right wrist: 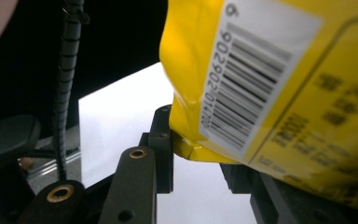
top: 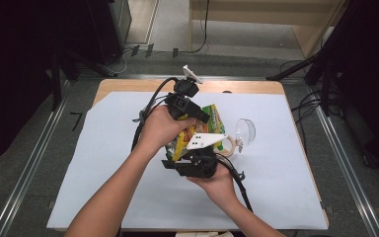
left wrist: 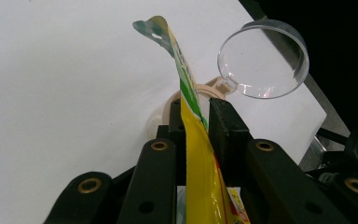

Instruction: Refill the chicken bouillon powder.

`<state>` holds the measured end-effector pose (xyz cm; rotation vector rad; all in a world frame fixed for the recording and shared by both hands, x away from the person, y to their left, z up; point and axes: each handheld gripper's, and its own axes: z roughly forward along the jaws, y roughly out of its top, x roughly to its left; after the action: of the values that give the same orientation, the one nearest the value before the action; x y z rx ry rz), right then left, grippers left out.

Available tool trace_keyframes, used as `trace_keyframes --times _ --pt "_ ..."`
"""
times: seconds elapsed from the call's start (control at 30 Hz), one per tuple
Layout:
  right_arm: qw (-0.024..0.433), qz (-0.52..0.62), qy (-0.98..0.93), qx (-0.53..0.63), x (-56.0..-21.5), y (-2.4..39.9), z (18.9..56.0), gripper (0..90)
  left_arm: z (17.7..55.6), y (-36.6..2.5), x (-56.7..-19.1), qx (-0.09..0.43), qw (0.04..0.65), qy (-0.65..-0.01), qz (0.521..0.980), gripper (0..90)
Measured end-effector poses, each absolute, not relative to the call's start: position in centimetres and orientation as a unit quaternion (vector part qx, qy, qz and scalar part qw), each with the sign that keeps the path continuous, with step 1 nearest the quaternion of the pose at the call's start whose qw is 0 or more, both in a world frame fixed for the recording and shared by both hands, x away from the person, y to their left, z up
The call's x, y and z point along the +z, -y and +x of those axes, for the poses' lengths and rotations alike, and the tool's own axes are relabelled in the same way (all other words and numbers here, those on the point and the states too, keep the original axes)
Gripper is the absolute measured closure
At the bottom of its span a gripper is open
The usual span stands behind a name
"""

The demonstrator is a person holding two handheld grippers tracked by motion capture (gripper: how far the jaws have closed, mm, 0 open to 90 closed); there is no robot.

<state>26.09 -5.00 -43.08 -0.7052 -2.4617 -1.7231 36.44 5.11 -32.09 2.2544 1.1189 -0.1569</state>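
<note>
I have both grippers' jaws clamped on the yellow snack bag (top: 197,131) at centre frame; pulling unevenly could burst it, scattering contents over the counter (top: 103,163).

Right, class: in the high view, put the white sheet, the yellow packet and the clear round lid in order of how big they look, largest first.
1. White sheet, by far the largest.
2. Yellow packet, partly hidden by the hands, so only its visible part counts.
3. Clear round lid, smallest.

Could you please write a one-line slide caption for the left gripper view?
Left gripper pinches a yellow snack bag edge-on above a clear-lidded container.
</note>
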Motion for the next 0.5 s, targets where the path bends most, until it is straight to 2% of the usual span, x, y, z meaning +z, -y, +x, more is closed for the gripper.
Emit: trace_keyframes --times 0.5 --pt "0.025 -0.225 0.803 -0.552 -43.17 4.86 26.02 70.3 36.27 -5.51 -32.36 -0.059 0.313 -0.424 0.848 79.3"
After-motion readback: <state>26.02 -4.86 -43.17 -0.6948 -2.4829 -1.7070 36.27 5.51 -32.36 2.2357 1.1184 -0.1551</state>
